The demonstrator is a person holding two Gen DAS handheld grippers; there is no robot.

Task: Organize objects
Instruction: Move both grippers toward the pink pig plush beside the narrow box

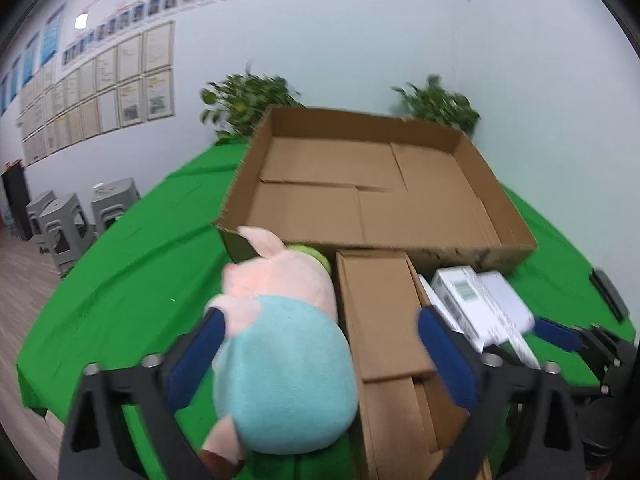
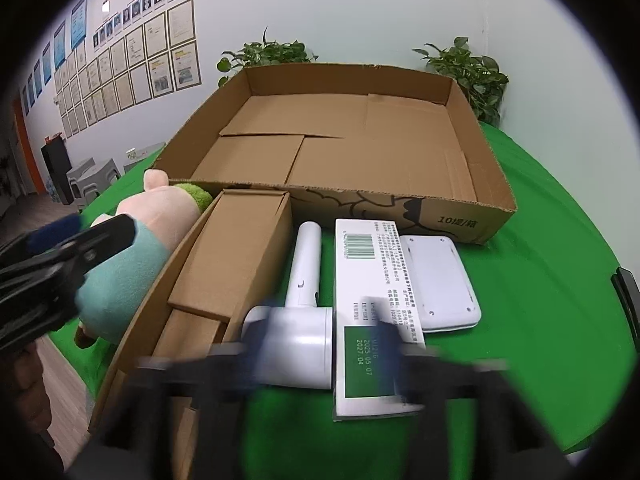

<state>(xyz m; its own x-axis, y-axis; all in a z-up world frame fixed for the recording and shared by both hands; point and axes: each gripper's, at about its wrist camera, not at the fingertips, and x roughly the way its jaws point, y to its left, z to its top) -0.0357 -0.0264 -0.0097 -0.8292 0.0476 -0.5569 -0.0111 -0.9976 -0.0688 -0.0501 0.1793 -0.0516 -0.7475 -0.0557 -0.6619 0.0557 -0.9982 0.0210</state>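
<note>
Plush pig (image 1: 280, 340) between left hand-held gripper (image 1: 320, 356) fingers — jaws wide

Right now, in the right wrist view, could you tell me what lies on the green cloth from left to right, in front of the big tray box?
Plush pig → small cardboard box → white handheld device → white-and-green carton → flat white pad.

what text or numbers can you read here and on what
"10提/箱": front wall of the large cardboard tray.
"2025 05 07" and "2027.04": green patch on the white carton.
Barcode digits, the carton's fine print and the wall certificates: too small to read.
</note>
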